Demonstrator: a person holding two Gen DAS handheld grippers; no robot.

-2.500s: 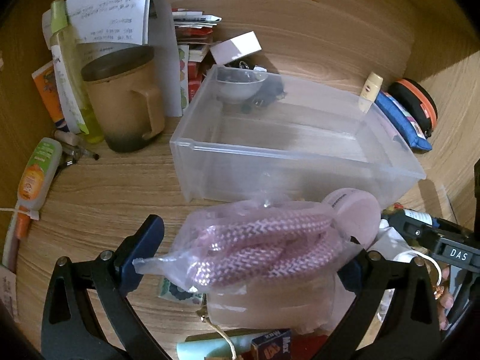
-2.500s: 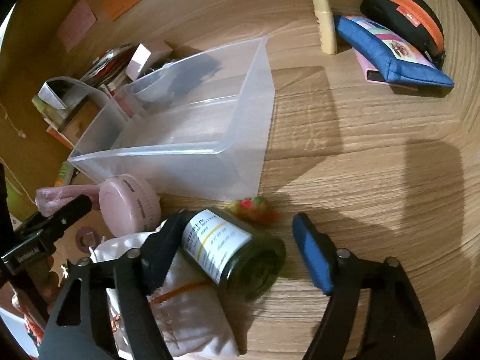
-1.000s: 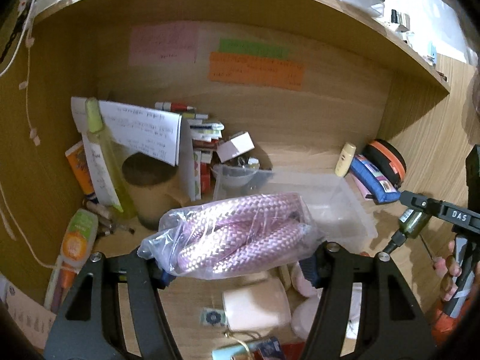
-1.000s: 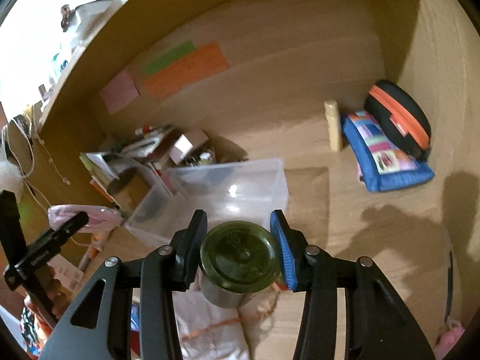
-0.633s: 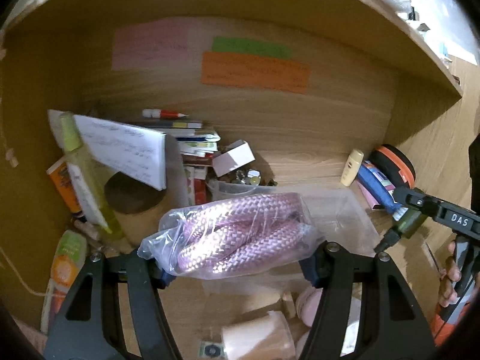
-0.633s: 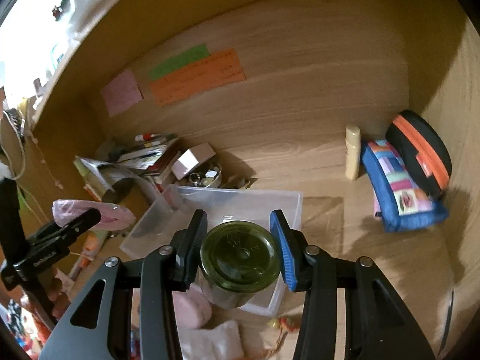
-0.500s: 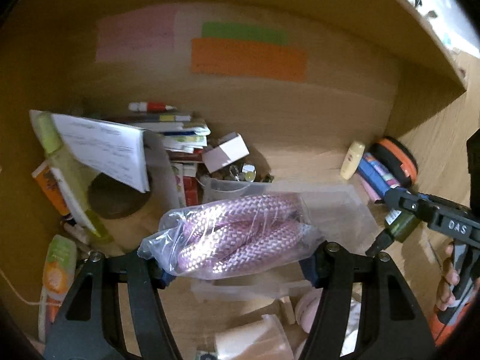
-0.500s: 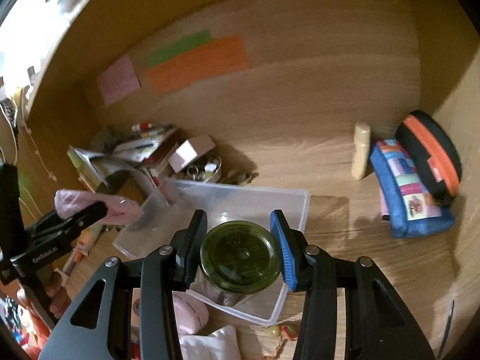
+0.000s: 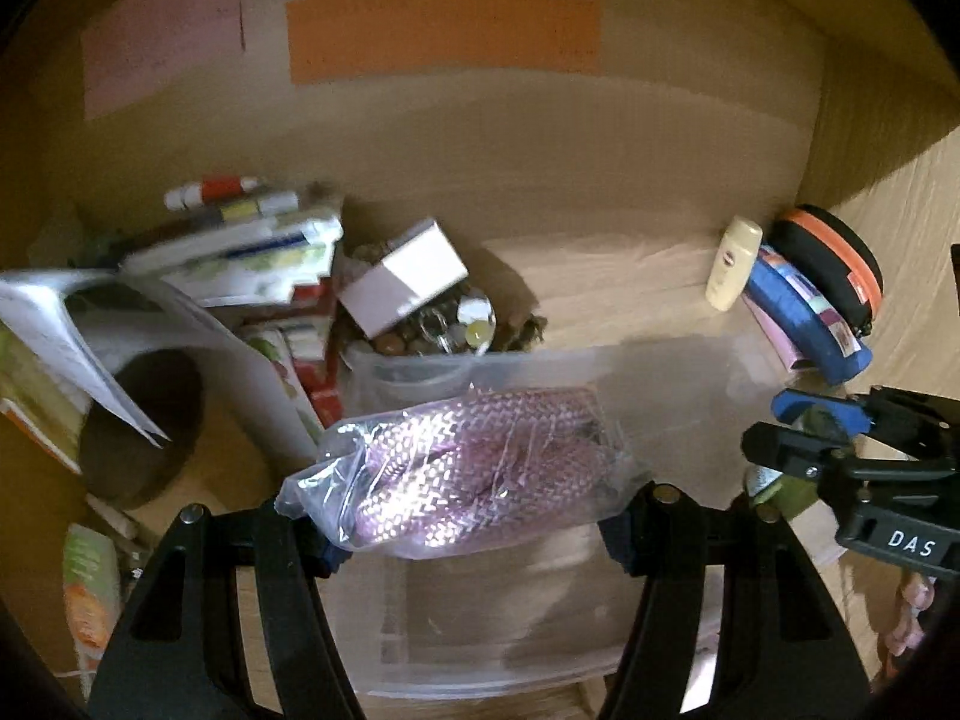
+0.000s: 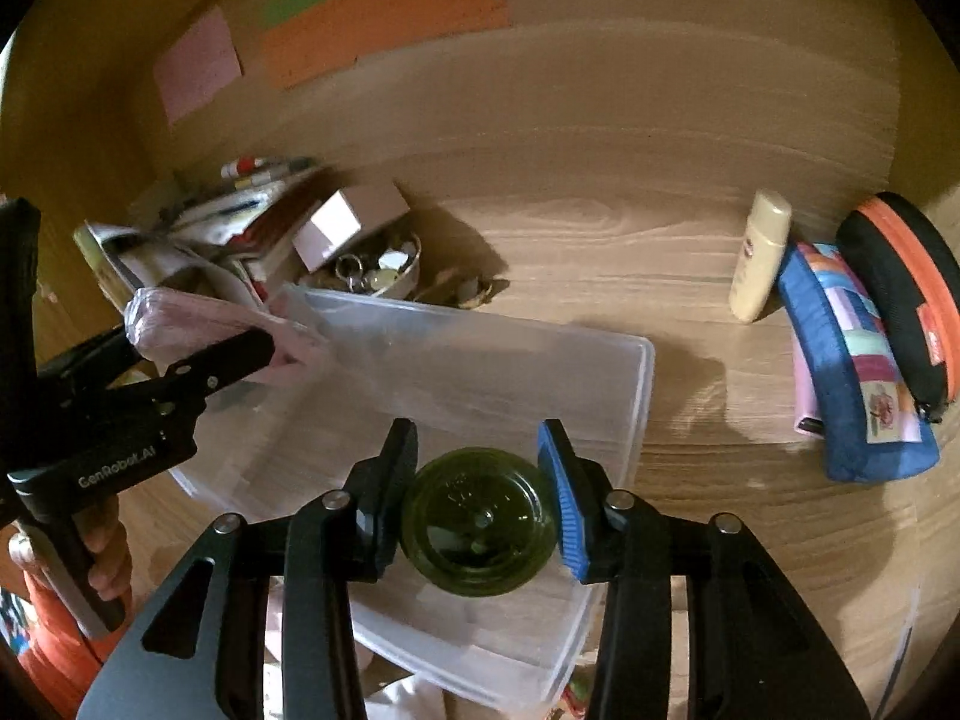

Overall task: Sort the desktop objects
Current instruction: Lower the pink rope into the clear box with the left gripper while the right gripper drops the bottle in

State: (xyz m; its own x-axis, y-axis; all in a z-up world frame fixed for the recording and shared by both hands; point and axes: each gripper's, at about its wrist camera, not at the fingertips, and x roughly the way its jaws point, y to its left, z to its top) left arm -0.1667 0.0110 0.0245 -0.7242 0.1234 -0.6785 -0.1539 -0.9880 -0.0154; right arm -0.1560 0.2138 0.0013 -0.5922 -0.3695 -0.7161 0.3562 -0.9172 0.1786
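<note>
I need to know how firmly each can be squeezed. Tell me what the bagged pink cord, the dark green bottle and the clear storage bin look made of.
Bagged pink cord: braided textile rope, judging by its herringbone weave, in thin glossy crinkled plastic film.
Dark green bottle: translucent with moulded base rings; glass or hard plastic, cannot tell.
Clear storage bin: frosted translucent plastic with a rolled rim, probably slightly flexible.

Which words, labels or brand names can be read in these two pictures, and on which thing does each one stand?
"DAS": white letters on the black body of the right gripper, in the left wrist view.
"GenRobot.AI": pale letters on the black body of the left gripper, in the right wrist view.
Orange sticky note: faint rows of writing, too blurred to read.
Cream bottle: small red mark, too small to read.
Green bottle: raised marks on its base, not readable.
</note>
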